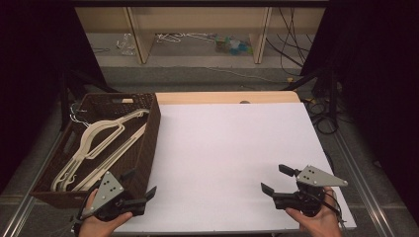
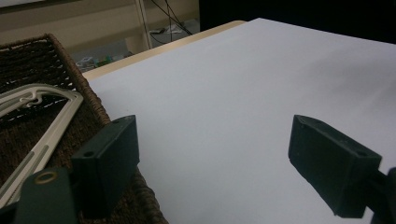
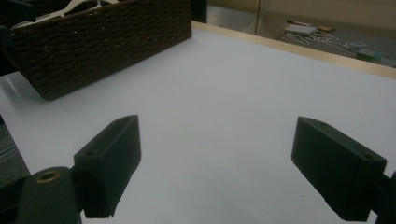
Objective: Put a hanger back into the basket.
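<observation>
Dim room: black curtains [image 1: 375, 74] flank wooden shelving [image 1: 197, 29], with cables [image 1: 291, 44] strewn on grey floor [image 1: 207, 74].

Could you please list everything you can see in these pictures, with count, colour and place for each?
Basket: one, dark brown wicker, on the left edge of the table.
Hangers: several, cream, lying inside the basket; exact count hard to tell.
Table: one, white top with a wooden far edge, centre.
Shelf unit: one, light wood, beyond the table, with clutter on the floor under it.
Cables: several, dark, on the floor at far right.
Left gripper: one, black, near the basket's front corner, jaws apart.
Right gripper: one, black, over the table's near right, jaws apart.
Hands: two, at the bottom edge.
</observation>
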Tool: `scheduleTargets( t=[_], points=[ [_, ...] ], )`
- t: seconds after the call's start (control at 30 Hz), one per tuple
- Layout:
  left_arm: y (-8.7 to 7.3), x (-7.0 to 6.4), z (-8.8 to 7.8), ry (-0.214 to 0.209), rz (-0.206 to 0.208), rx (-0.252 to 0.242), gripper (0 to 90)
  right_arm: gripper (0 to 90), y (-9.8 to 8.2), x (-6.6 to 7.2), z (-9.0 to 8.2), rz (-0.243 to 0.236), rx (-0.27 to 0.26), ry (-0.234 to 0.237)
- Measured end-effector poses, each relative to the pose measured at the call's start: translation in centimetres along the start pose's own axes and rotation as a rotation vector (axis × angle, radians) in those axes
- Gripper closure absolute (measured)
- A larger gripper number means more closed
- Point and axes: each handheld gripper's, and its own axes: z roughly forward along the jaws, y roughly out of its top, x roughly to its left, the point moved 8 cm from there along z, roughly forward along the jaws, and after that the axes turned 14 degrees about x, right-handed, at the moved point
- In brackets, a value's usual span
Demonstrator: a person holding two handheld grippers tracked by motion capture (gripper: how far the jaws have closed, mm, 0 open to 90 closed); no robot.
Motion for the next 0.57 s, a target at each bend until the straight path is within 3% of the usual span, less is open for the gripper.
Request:
scheduleTargets(
  t=[0.57],
  points=[
    [0.03,-0.11,0.04,-0.006,0.009,-0.005,16.3,16.8,-0.04,-0.24,-0.05,0.004,-0.019,-0.007]
  ],
)
